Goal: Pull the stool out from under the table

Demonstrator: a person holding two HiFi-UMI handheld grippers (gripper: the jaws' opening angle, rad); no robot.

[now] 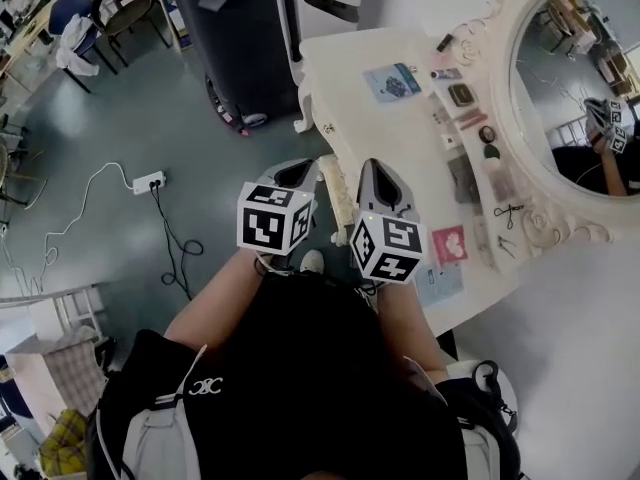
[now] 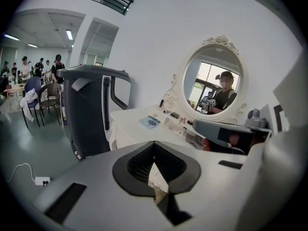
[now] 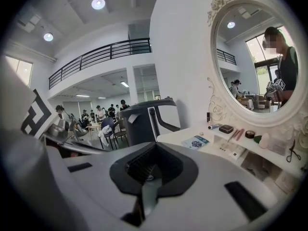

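Note:
I hold both grippers side by side over the front edge of a white dressing table [image 1: 350,88], pointing away from me and somewhat down. The left gripper [image 1: 295,173] has its dark pads closed together [image 2: 154,143], with nothing between them. The right gripper [image 1: 383,173] looks the same in its own view [image 3: 156,144], shut and empty. A cream carved edge [image 1: 340,196] shows between the two grippers. I cannot make out the stool in any view. The space under the table is hidden by the tabletop, the grippers and my arms.
An oval mirror [image 1: 575,88] stands at the table's back, with small cosmetics, a booklet [image 1: 392,81] and scissors [image 1: 508,210] before it. A tall dark bin-like unit [image 1: 240,38] stands by the table's far end. A power strip [image 1: 148,181] and cable lie on the floor at left. Chairs [image 1: 100,18] and people are further off.

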